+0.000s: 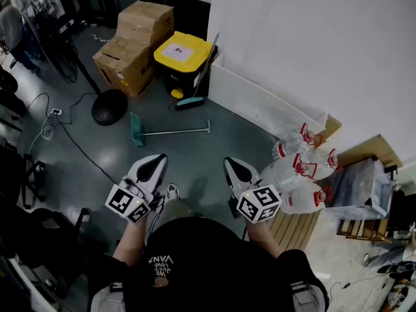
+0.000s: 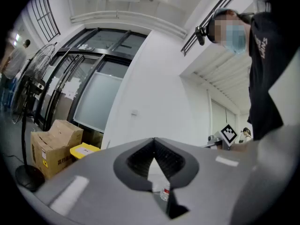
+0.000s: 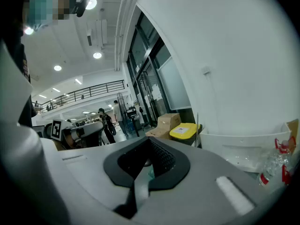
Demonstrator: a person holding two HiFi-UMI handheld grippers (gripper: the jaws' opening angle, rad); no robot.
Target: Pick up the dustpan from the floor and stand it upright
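Left gripper (image 1: 155, 162): jaws closed together, nothing between them. Right gripper (image 1: 236, 168): jaws likewise clenched and empty. Both are held side by side above the grey concrete floor (image 1: 195, 149), apart from each other, touching no object.

Teal plastic dustpan with a long silver handle (image 1: 138, 129): lying flat on the floor ahead of both grippers and well apart from them. Pan end points toward the left gripper's side; the handle runs out to the right.

Near the pan end stands a black round stand base (image 1: 109, 106). Beyond the handle, a teal-headed broom (image 1: 190, 101) leans against a black bin with a yellow lid (image 1: 184, 53). Stacked brown cardboard boxes (image 1: 133, 49) sit just beside the bin. On the right gripper's side, clear plastic water jugs with red caps (image 1: 300, 173) lie clustered by a wooden pallet (image 1: 294, 229).
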